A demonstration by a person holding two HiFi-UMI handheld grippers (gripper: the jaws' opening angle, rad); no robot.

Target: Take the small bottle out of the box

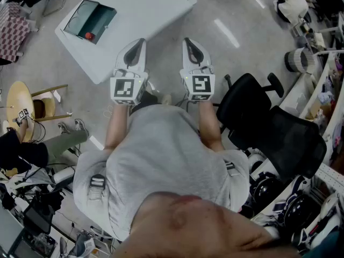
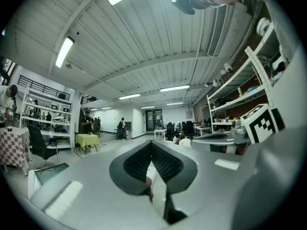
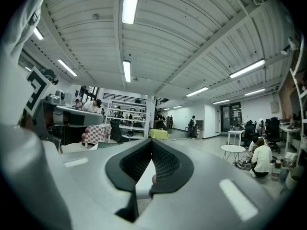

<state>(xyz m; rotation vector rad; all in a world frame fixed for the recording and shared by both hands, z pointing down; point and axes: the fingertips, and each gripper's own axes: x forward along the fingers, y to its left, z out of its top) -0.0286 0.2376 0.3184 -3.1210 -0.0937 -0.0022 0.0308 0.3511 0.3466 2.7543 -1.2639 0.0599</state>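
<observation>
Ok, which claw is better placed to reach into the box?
Left, probably: the left claw is nearer the box, up and to its left; the right claw is farther. Both are shut.

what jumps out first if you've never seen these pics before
In the middle of the head view, two grey grippers with black-and-white marker cubes, the left gripper and right gripper, are held side by side, jaws together and empty. Just beyond them stands a white rectangular table with an open green-lined box at its left end and a small red item inside. A black office chair sits to the right.
</observation>
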